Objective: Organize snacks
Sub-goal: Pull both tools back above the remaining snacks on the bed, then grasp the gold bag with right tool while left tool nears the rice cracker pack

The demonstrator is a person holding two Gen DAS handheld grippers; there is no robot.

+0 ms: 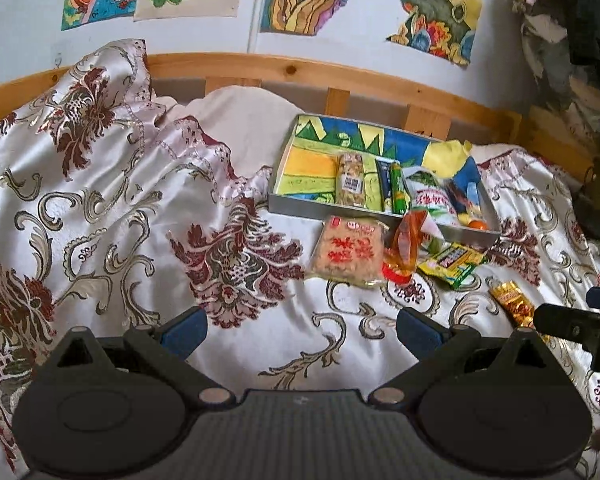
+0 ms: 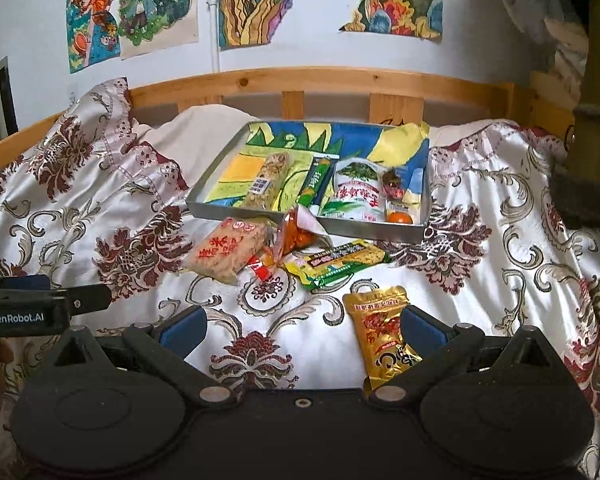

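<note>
left tongs (image 1: 300,330) spread wide | right tongs (image 2: 302,330) spread wide

A home bedroom: a bed with a wooden headboard (image 2: 320,80) at twelve o'clock, covered by a shiny floral bedspread (image 2: 520,232) (cream with dark red flowers), and hand-coloured cartoon drawings (image 2: 136,8) stuck on the white wall above, toward eleven o'clock.
</note>
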